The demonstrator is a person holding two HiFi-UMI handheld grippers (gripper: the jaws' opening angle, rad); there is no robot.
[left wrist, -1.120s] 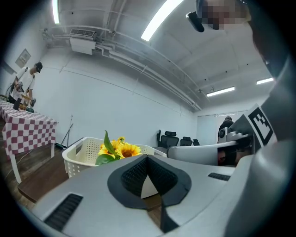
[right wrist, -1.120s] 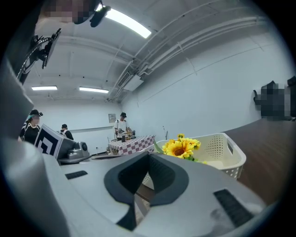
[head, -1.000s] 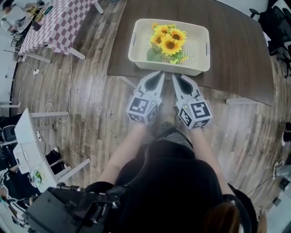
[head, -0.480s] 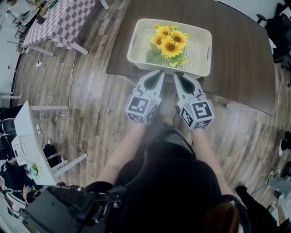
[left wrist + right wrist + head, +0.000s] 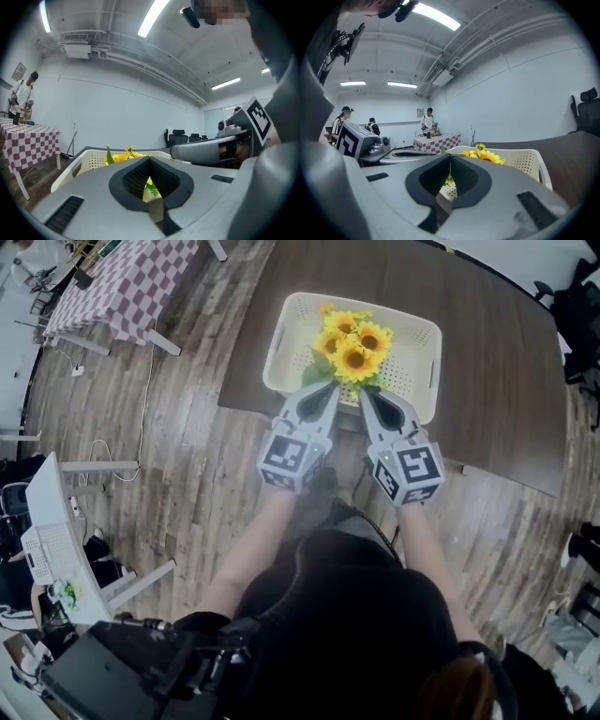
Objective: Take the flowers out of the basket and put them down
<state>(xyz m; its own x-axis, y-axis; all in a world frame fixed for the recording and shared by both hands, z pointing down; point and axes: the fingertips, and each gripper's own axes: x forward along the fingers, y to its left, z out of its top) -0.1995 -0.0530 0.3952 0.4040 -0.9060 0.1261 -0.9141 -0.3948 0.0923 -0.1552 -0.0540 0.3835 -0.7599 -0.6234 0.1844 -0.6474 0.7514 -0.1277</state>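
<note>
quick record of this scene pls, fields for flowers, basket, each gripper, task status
flowers: yellow sunflowers with green leaves, inside the basket
basket: cream, perforated walls, standing on the dark table
left gripper: shut, nothing between its jaws, tip at the basket's near rim
right gripper: shut, nothing between its jaws, beside the left one, tip at the same rim
task status: flowers not yet gripped, none taken out
background: checkered table at upper left of the head view
</note>
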